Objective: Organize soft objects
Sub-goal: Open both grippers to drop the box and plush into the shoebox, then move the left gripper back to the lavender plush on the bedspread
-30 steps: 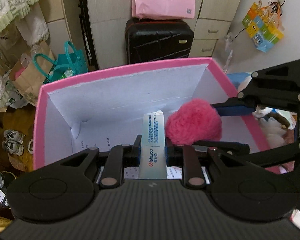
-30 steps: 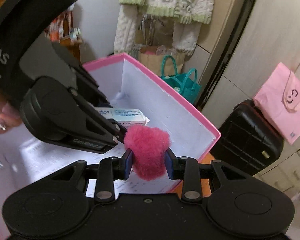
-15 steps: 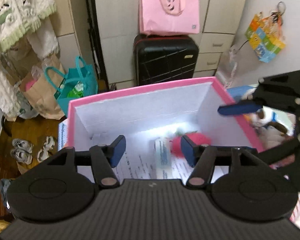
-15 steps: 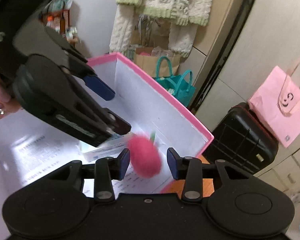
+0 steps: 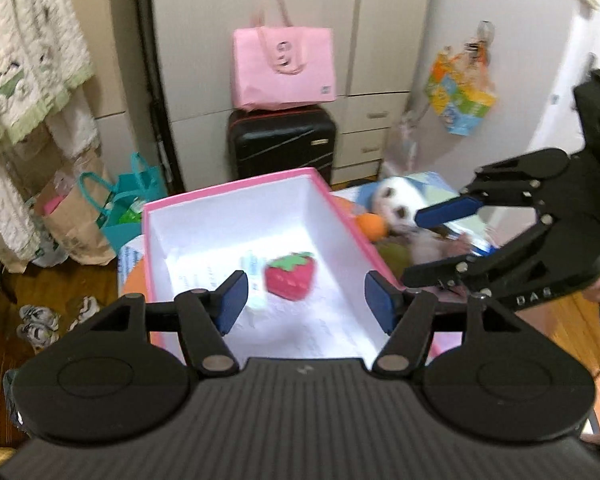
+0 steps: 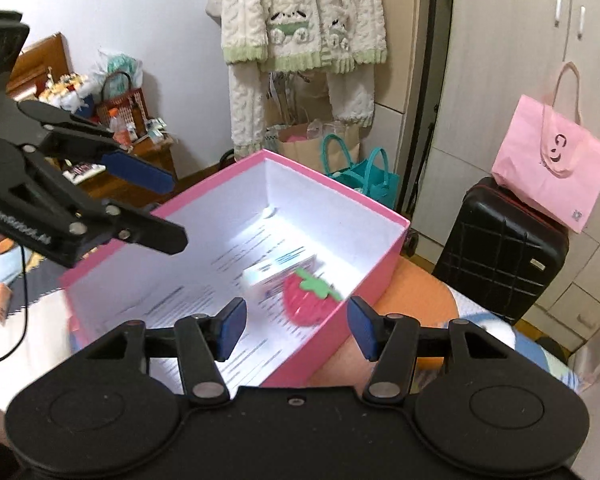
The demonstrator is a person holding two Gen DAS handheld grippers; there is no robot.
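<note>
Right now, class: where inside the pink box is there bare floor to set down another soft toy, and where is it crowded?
Free: the pink box floor from the tissue pack to the far wall, and the near half. Crowded: the middle, where the strawberry plush lies beside the pack.

Bg: pale wardrobe doors w/ drawers (image 5: 364, 128), black suitcase (image 5: 282, 142) in front, pink bag (image 5: 284, 70) on top. Knit sweaters (image 6: 304, 20) hung on wall, paper + teal bags (image 5: 136, 200) below. Wood floor (image 5: 52, 292), shoes (image 5: 40, 320) at left. White wall (image 6: 120, 8), cluttered wood shelf (image 6: 52, 80).
</note>
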